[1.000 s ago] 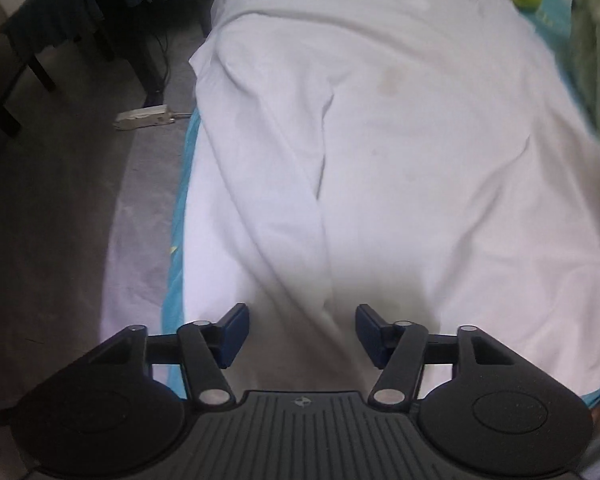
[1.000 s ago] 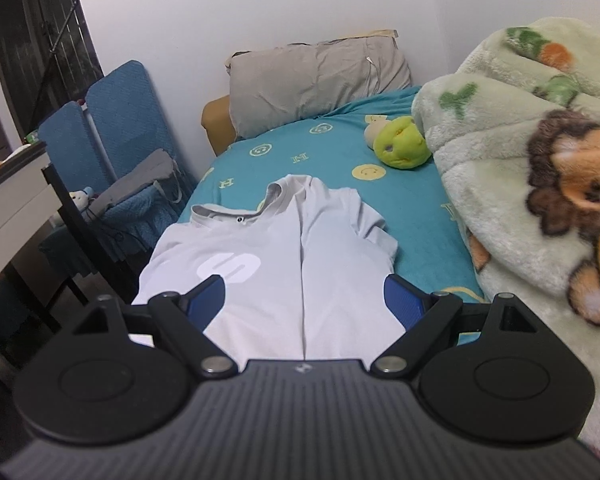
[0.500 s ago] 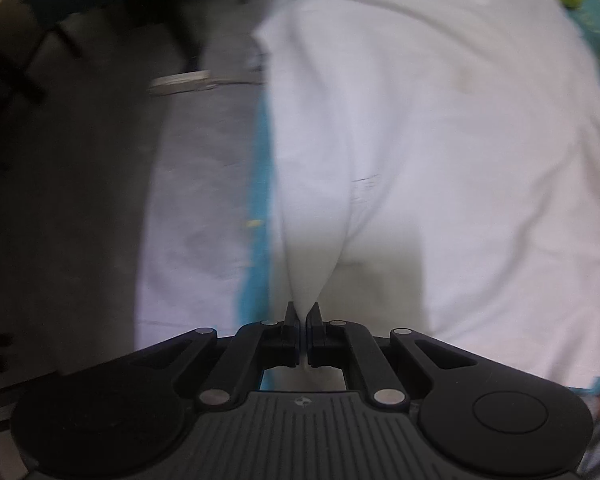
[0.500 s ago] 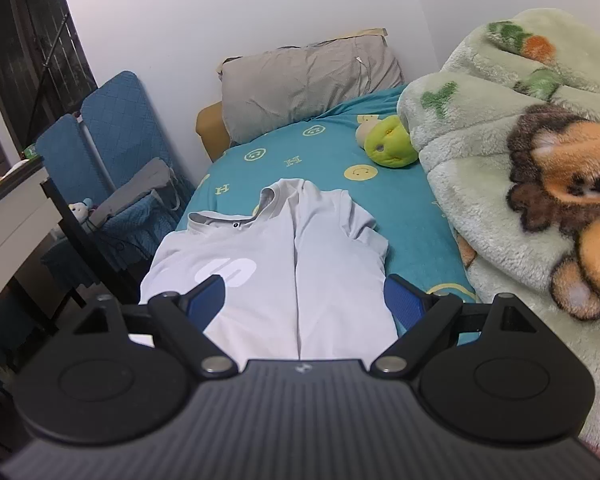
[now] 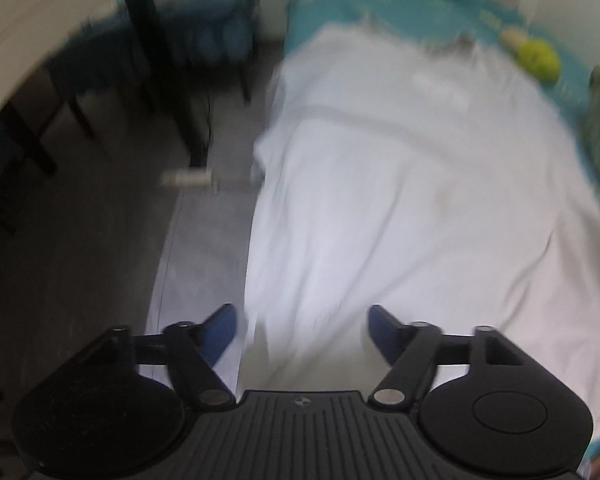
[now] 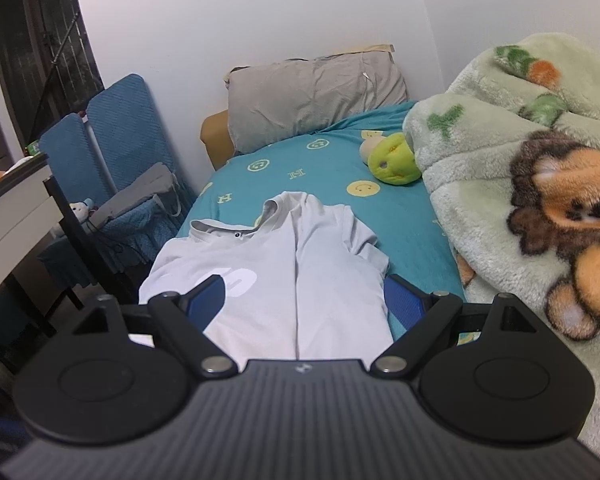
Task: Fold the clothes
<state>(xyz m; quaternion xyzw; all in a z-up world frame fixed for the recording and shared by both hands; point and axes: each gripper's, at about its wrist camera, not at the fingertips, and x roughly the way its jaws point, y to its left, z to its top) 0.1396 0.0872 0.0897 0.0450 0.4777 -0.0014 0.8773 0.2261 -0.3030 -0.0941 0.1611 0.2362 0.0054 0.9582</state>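
A white polo shirt (image 6: 284,276) lies flat on the teal bed sheet (image 6: 412,216), collar toward the pillow, its right side folded in to a centre crease. In the blurred left wrist view the shirt (image 5: 400,200) fills the bed. My left gripper (image 5: 302,330) is open over the shirt's near left hem, holding nothing. My right gripper (image 6: 304,300) is open and empty, raised above the shirt's lower part.
A grey pillow (image 6: 312,96) leans at the head of the bed. A green plush toy (image 6: 392,158) and a fleece blanket (image 6: 532,184) lie on the right. A blue folding chair (image 6: 112,152) and a white desk (image 6: 8,208) stand left. The floor (image 5: 80,260) lies beyond the bed's left edge.
My left gripper pinched the shirt's left hem half a second ago, and has now opened and let it go, with the view tilting up. The right gripper stayed open and hardly moved.
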